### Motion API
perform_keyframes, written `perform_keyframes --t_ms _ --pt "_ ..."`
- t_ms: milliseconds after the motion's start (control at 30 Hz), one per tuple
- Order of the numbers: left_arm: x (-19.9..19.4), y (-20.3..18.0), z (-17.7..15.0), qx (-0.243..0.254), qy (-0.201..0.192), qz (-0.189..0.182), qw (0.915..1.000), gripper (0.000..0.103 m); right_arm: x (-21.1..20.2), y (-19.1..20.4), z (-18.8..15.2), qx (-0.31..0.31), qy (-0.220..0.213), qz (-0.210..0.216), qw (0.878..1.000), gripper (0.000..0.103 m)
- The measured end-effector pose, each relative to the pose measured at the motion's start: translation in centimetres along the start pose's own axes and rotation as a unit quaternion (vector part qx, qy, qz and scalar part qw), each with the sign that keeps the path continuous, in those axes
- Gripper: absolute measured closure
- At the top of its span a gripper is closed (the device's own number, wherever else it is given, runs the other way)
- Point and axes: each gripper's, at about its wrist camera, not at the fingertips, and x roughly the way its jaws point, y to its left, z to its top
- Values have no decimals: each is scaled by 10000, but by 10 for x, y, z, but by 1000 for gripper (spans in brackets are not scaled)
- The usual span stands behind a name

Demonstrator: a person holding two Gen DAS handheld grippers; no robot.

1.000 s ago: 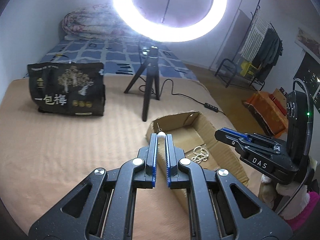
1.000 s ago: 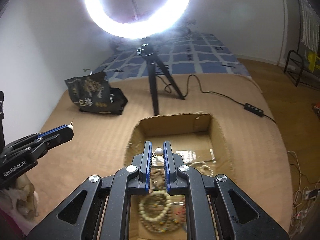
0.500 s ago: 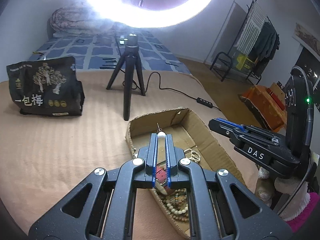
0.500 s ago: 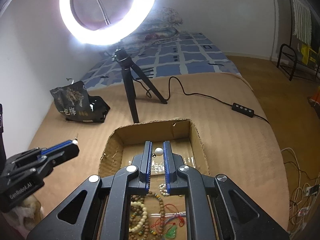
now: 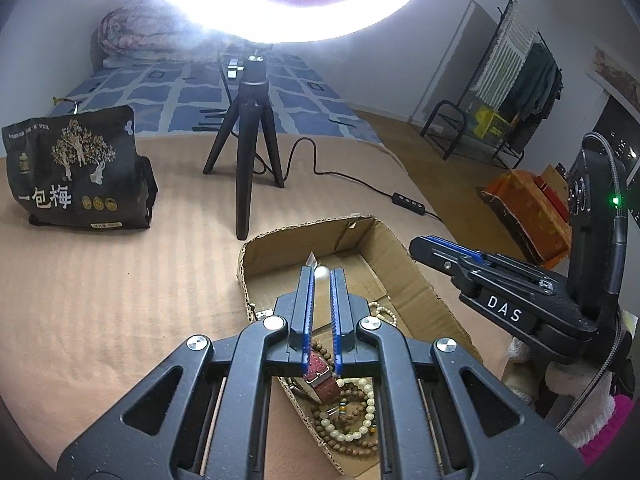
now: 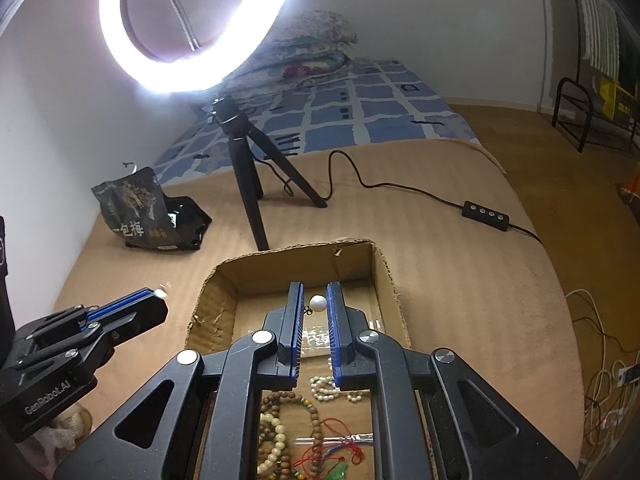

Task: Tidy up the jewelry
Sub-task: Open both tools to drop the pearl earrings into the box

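Note:
An open cardboard box [image 5: 404, 252] [image 6: 384, 276] lies on the tan blanket and holds bead bracelets [image 5: 352, 420] [image 6: 280, 428], a pearl strand [image 6: 328, 386] and a red strap [image 5: 320, 376]. My left gripper [image 5: 321, 274] is shut on a white pearl earring [image 5: 322, 273] above the box's left side. My right gripper [image 6: 316, 300] is shut on a second pearl earring [image 6: 318, 302] above the box. Each gripper shows from the side in the other's view, the right one [image 5: 424, 242] and the left one [image 6: 154, 300].
A ring light on a black tripod [image 5: 248, 152] [image 6: 248, 160] stands just behind the box, its cable and switch [image 6: 486, 214] trailing right. A black snack bag [image 5: 76, 168] [image 6: 140, 208] sits far left. Bedding lies behind; cables lie on the floor at right.
Both grippers have moved forward and lower over the box, each still holding its pearl earring. The left gripper shifted right, from beside the box to above its contents.

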Motion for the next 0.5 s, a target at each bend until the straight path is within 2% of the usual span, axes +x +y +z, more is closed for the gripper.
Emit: perform_keyframes --t_ms 33,100,167,500 --pt "1 0 0 -18 18 18 10000 97 1 -1 0 24 21 -21 10000 89" --pt "2 0 0 -45 22 24 10000 82 1 -3 -1 65 34 -26 10000 70" --pt "1 0 0 -35 -9 41 10000 79 1 -5 -1 101 29 -6 9999 70" --pt "-4 1 -1 -8 -26 110 9999 79 -4 -6 -2 79 2 -72 9999 70"
